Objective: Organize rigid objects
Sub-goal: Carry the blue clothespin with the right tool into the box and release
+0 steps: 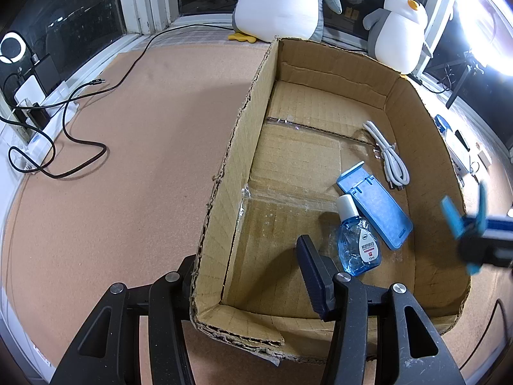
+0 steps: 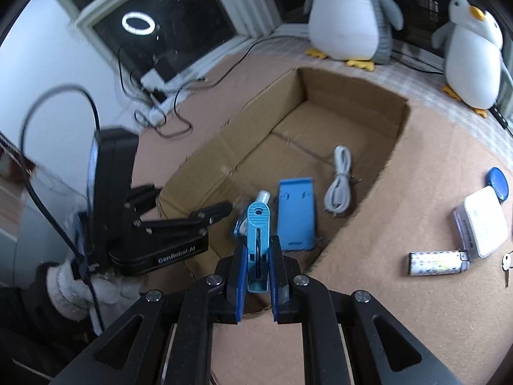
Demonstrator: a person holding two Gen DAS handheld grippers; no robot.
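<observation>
An open cardboard box (image 1: 243,134) lies on the cork-coloured table. Inside it are a blue eye-drop bottle (image 1: 359,240), a flat blue stand (image 1: 375,205) and a coiled white cable (image 1: 388,154). My left gripper (image 1: 247,253) is open and straddles the box's near left wall, one finger outside and one inside. My right gripper (image 2: 257,243) is shut on a slim teal plastic tool (image 2: 258,224), held upright over the box's near right edge. In the right wrist view the tool hides most of the bottle (image 2: 263,196). The right gripper (image 1: 474,234) appears blurred in the left wrist view.
On the table right of the box (image 2: 368,122) lie a patterned lighter (image 2: 437,262), a white box (image 2: 484,224), a blue disc (image 2: 498,183) and keys (image 2: 506,261). Two plush penguins (image 2: 471,51) stand at the back. Black cables (image 1: 73,147) trail at the left. A gloved hand (image 2: 73,285) holds the left gripper.
</observation>
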